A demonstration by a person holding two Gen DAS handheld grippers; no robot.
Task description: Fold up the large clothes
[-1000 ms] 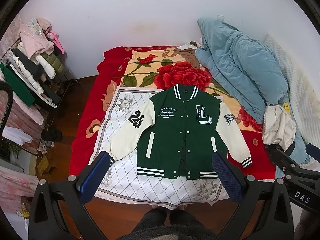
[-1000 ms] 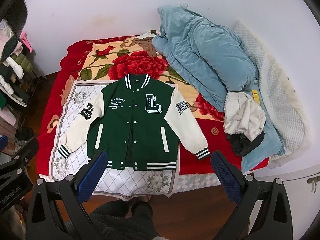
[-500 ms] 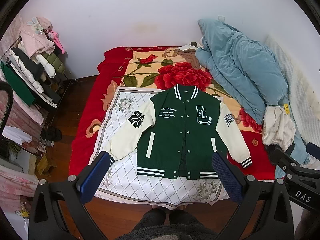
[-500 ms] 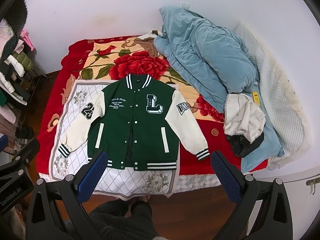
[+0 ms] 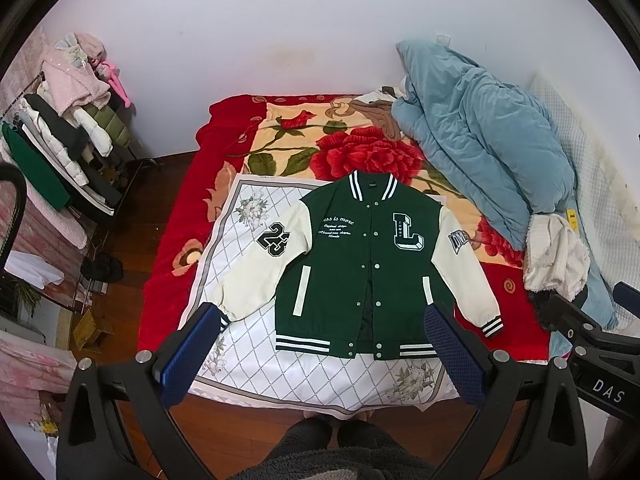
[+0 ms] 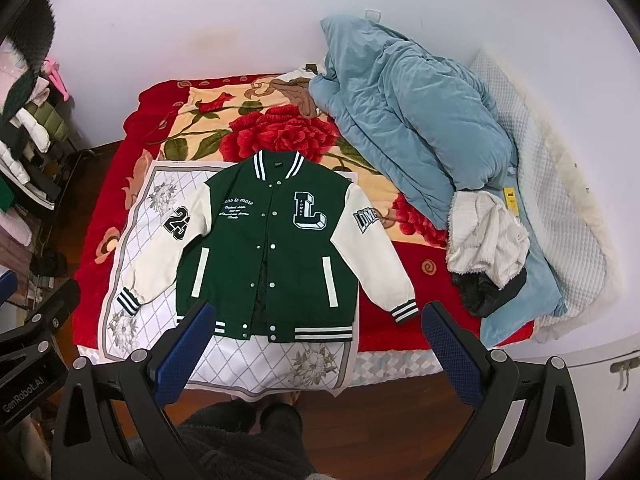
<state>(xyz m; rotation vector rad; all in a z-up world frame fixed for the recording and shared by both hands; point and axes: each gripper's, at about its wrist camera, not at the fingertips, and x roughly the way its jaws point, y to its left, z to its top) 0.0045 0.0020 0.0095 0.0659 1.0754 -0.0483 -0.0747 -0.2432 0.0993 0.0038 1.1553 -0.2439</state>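
Observation:
A green varsity jacket (image 5: 340,264) (image 6: 280,264) with cream sleeves lies flat, front up and snapped shut, on a white patterned cloth (image 5: 248,248) (image 6: 160,216) spread on the bed. Its sleeves angle out to both sides. My left gripper (image 5: 324,348) hangs open high above the jacket's hem, holding nothing. My right gripper (image 6: 316,344) is also open and empty, above the hem and the bed's near edge. Both are well clear of the fabric.
A red rose blanket (image 5: 360,156) covers the bed. A blue quilt (image 5: 488,140) (image 6: 420,128) and a pile of white and dark clothes (image 6: 488,248) lie on the right. A clothes rack (image 5: 68,140) stands left. A person's legs (image 5: 328,448) show below.
Both views have shifted very slightly; the jacket and both open grippers stay as they were.

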